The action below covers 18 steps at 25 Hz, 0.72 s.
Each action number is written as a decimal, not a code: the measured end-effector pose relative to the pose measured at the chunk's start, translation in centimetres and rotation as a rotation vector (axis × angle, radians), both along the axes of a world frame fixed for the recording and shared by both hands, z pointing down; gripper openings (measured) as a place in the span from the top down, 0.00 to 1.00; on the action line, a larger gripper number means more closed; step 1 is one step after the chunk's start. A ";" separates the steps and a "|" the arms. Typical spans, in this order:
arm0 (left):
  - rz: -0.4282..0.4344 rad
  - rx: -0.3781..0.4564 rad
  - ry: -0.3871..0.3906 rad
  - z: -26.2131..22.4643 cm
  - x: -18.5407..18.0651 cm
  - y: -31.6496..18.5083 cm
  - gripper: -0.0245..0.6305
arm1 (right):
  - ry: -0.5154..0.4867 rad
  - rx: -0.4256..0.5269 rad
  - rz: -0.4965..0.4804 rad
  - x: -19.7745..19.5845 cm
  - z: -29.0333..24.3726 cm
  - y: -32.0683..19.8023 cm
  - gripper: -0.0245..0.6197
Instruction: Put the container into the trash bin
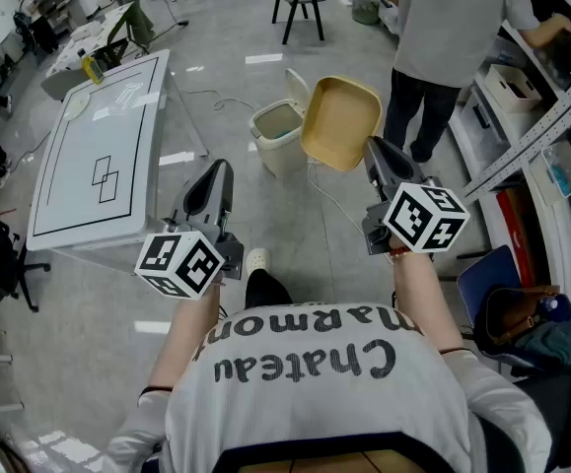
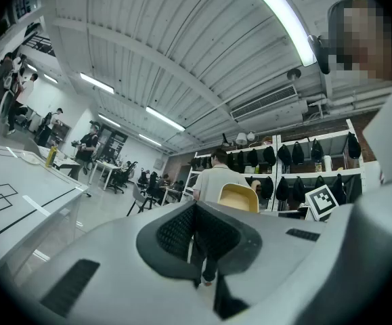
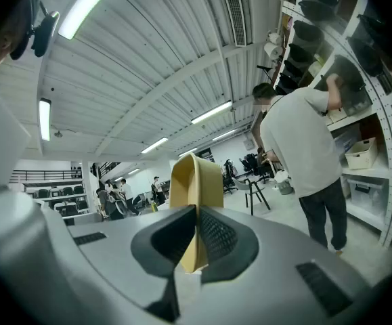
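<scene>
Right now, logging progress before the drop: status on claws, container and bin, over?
Right claw shut on container rim, held aloft near trash bin. Left claw shut, empty. Bin lid open, nothing between; bystander stands beyond.

Light source: long ceiling tube lights gave cool white light from overhead.
Level: all three views were bright and even.
Blown highlights: a ceiling strip in the right gripper view burned out to plain white.
Glare: pale streaks of reflected light lay on the glossy grey floor.
Shadows: soft and faint on the floor.
Container: its tan wall was evenly lit and matte.
Distortion: both gripper views were strongly fisheye, with curved ceiling ribs and black corners; the head view bent the shelving at its right edge.
Focus: the distant office was small and soft.
</scene>
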<state>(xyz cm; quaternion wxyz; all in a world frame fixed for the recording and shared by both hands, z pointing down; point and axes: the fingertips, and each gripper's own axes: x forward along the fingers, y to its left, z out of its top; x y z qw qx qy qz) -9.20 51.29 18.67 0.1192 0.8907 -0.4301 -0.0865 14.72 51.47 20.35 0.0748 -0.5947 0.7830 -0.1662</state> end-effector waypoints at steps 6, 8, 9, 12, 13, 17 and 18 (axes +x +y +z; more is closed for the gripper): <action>0.004 -0.006 -0.002 0.3 0.0 -1.4 0.93 | -0.010 -0.015 0.011 0.4 0.8 -1.4 0.90; 0.008 -0.011 -0.005 0.6 -0.2 -2.1 0.93 | -0.012 -0.024 0.015 0.3 1.3 -2.2 0.90; 0.009 -0.015 -0.006 0.8 -0.4 -2.6 0.93 | -0.011 -0.030 0.016 0.1 1.5 -2.8 0.90; 0.015 -0.037 -0.001 1.7 -0.8 -4.8 0.93 | -0.005 -0.049 0.028 0.0 2.2 -4.6 0.90; 0.016 -0.044 0.001 2.0 -0.9 -5.7 0.93 | -0.009 -0.054 0.032 0.0 2.4 -5.4 0.90; 0.019 -0.071 0.014 3.0 -1.6 -10.7 0.93 | -0.052 -0.064 0.036 -0.3 2.9 -9.6 0.90; 0.019 -0.077 0.017 3.2 -1.8 -12.1 0.93 | -0.055 -0.070 0.038 -0.4 3.1 -11.0 0.90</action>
